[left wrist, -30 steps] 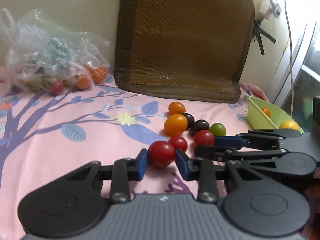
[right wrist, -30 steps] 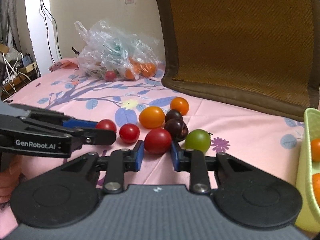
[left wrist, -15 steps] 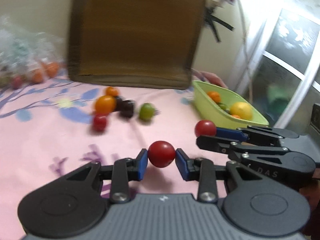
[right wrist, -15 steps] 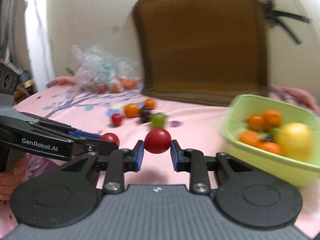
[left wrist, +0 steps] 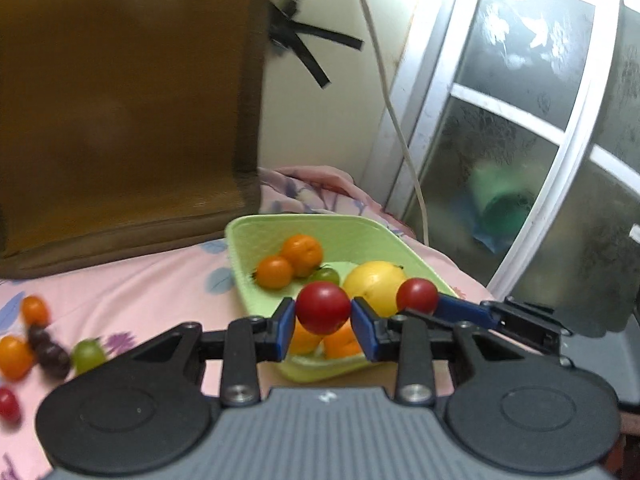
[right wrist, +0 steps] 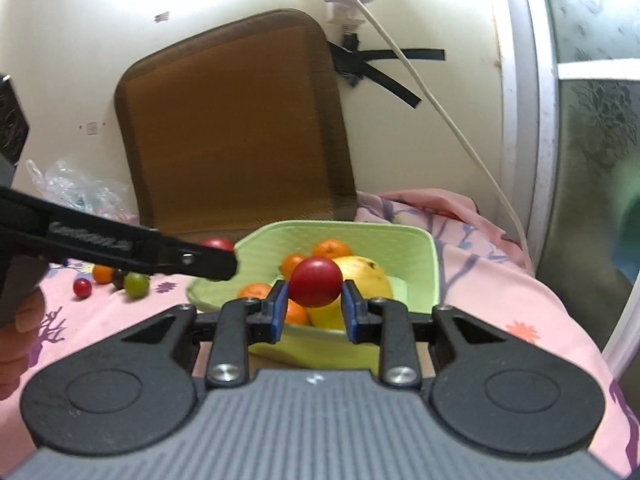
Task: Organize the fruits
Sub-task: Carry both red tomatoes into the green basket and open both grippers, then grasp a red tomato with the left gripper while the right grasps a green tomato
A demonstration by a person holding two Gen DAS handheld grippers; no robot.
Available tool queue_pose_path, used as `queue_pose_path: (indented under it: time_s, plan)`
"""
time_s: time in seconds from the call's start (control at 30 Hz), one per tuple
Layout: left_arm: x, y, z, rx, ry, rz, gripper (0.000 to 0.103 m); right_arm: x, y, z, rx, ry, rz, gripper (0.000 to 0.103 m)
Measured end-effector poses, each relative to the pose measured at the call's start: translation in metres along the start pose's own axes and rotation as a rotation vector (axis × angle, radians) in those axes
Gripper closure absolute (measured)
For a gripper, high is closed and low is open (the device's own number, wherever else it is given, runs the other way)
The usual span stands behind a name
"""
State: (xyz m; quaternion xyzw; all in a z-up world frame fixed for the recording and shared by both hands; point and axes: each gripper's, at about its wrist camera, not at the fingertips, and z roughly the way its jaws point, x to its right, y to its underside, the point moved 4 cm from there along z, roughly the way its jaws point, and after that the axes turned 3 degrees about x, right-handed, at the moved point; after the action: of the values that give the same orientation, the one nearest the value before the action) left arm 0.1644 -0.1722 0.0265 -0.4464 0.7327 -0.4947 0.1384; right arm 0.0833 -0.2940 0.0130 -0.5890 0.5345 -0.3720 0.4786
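Where pink floral cloth [right wrist: 500, 300] meets cream wall [right wrist: 80, 40], left tool [left wrist: 323, 326] and right tool [right wrist: 314, 305] each pinch a red tomato — above green bowl [right wrist: 416, 248].

Red tomatoes [left wrist: 323, 307], green tray [left wrist: 276, 227]

Red tomatoes: one [left wrist: 323, 307] in left claw, one [right wrist: 315, 281] in right claw, above green bowl [left wrist: 248, 236].
Loose fruits [left wrist: 86, 356]: on pink sheet.

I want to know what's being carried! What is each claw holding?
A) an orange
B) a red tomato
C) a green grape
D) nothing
B: the left claw and the right claw each pinch a red tomato above the green bowl.
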Motion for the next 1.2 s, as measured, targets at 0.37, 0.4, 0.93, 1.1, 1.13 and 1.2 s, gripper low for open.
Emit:
queue_pose_path:
  time_s: [0.37,0.4,0.93,1.1,1.13,1.2]
  plan:
    - [0.004,0.001,0.020,-0.027,-0.045,0.028,0.064,0.002,0.005,-0.006,0.051,-0.005,-0.015,0.060]
    - [0.003,0.000,0.017,-0.021,-0.047,0.020,0.064,0.003,0.005,-0.007,0.057,-0.003,-0.011,0.060]
    - [-0.163,0.038,-0.144,0.133,-0.404,-0.278,0.064,-0.046,-0.017,-0.006,0.052,-0.189,-0.005,0.061]
    - [-0.178,0.047,-0.148,0.133,-0.399,-0.283,0.064,-0.096,-0.017,0.022,-0.028,-0.300,-0.074,0.061]
    - [-0.174,0.048,-0.141,0.122,-0.389,-0.267,0.064,-0.106,-0.015,0.030,-0.049,-0.315,-0.095,0.061]
    - [-0.169,0.052,-0.127,0.095,-0.360,-0.235,0.060,-0.121,-0.010,0.045,-0.086,-0.332,-0.126,0.061]
